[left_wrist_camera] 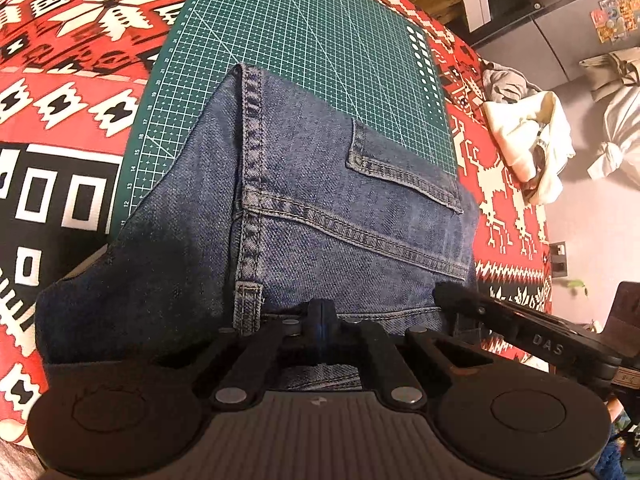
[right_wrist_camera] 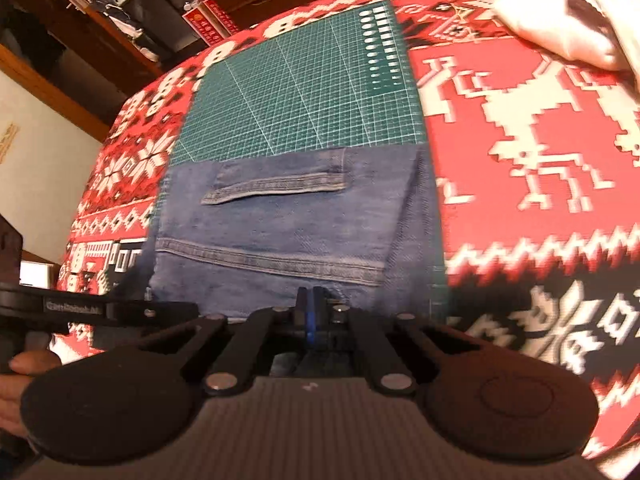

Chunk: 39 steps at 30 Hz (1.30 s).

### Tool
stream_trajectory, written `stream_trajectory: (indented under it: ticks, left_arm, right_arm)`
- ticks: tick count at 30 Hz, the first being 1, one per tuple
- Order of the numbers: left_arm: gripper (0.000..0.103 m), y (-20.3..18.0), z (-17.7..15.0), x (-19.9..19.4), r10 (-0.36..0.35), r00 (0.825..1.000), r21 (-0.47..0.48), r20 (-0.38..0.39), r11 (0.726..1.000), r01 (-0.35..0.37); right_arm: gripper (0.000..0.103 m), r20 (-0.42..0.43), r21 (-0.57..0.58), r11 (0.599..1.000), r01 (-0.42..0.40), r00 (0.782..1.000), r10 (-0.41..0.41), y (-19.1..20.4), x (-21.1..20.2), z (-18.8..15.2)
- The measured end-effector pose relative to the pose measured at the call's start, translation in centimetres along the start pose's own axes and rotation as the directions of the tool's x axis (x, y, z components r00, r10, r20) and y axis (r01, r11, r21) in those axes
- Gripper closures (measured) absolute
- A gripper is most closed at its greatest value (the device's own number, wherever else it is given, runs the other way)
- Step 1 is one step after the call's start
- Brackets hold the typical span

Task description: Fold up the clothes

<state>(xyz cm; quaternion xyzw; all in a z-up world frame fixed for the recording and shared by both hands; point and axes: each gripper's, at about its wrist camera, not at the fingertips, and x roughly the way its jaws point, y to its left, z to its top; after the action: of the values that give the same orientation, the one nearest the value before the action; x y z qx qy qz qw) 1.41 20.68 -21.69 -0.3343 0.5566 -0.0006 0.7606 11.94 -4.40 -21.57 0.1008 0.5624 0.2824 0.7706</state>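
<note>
Both grippers are clamped on the jeans [left_wrist_camera: 320, 208] at the waistband edge. Your left gripper [left_wrist_camera: 321, 320] has its jaws pinched together on denim just right of the belt loop [left_wrist_camera: 249, 300]; your right gripper [right_wrist_camera: 309, 312] is likewise closed on the waistband, further along toward the side seam. No gap shows between the fingers in either view.

The jeans lie back-side up on the green cutting mat [left_wrist_camera: 304, 32], the rear pocket [left_wrist_camera: 404, 168] toward the mat's far half, the near end lifted off the patterned cloth [left_wrist_camera: 72, 20] covering the worktop. The legs are out of view, probably hanging below the near edge, but I can't confirm.

For the fold:
- Keep both grippers level with each other so the waistband stays taut and straight against the mat's grid lines.
- Carry the edge up and over toward the mat's far side in one arc, no dragging.
- Don't let go until the layer is flat on the mat.
- Steer clear of the white garment [left_wrist_camera: 528, 140] right of the mat.
</note>
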Motion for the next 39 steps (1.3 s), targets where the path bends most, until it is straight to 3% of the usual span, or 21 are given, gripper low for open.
stream_trajectory:
  ticks: [7, 13, 19, 28, 35, 39]
  left_arm:
    - [0.1, -0.6, -0.1, -0.4, 0.035, 0.999, 0.029, 0.011, 0.999, -0.035]
    - [0.1, -2.8, -0.3, -1.3, 0.066, 0.996, 0.109, 0.055, 0.992, -0.072]
    - [0.1, -3.6, -0.1, 0.0, 0.105, 0.994, 0.134, 0.038, 0.985, -0.109]
    - [0.099, -4.7, -0.9, 0.4, 0.179, 0.981, 0.202, 0.071, 0.961, -0.19]
    - [0.099, -5.3, -1.1, 0.6, 0.213, 0.973, 0.237, 0.085, 0.945, -0.227]
    - [0.099, -5.4, -1.2, 0.6, 0.217, 0.972, 0.243, 0.086, 0.942, -0.232]
  right_arm:
    - [0.103, 0.009, -0.005, 1.0, 0.005, 1.0, -0.005, -0.5, -0.9, -0.5]
    - [0.101, 0.052, 0.012, 1.0, 0.006, 0.999, -0.006, -0.6, -2.6, -0.2]
    - [0.103, 0.017, 0.036, 0.998, 0.045, 0.999, -0.046, -2.2, -0.7, -0.2]
    - [0.101, 0.027, 0.069, 0.996, 0.059, 0.998, -0.061, -3.5, -2.3, -0.7]
    - [0.101, 0.113, 0.022, 0.998, 0.06, 0.992, -0.062, -2.1, -3.1, 1.1]
    - [0.101, 0.098, 0.003, 0.996, 0.09, 0.991, -0.09, -1.4, -1.0, 2.5]
